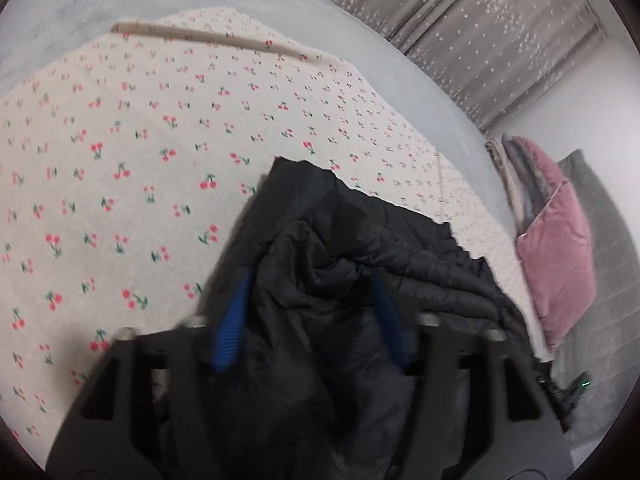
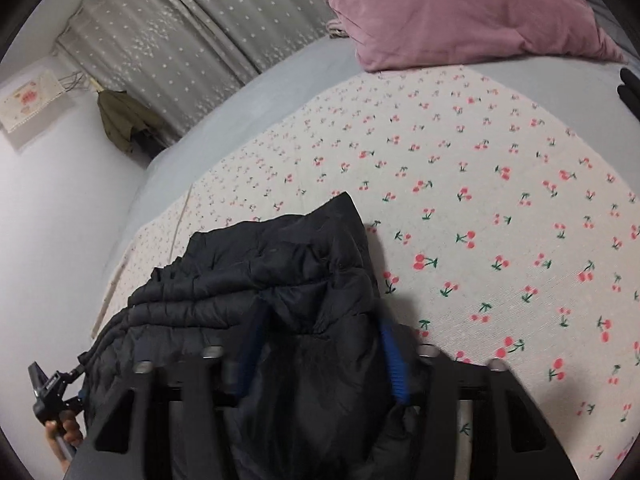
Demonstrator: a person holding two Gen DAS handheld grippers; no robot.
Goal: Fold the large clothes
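Note:
A black quilted puffer jacket (image 1: 360, 248) hangs bunched over a cream cherry-print cover (image 1: 140, 160) on the bed. My left gripper (image 1: 310, 292) is shut on a thick fold of the jacket, which bulges between its blue fingers (image 1: 230, 328). In the right wrist view the same jacket (image 2: 260, 272) drapes to the left, and my right gripper (image 2: 320, 340) is shut on another bunch of it, with blue fingers (image 2: 394, 364) at each side. The jacket's lower parts are hidden behind the gripper bodies. The left hand-held gripper (image 2: 48, 392) shows at the lower left.
A pink velvet pillow (image 2: 460, 12) lies at the head of the bed, also in the left wrist view (image 1: 556, 248) beside stacked folded blankets (image 1: 516, 176). Grey star-print curtains (image 1: 480, 20) hang behind. A pale blue sheet (image 2: 240, 100) borders the cover. A white wall (image 2: 52, 220) stands left.

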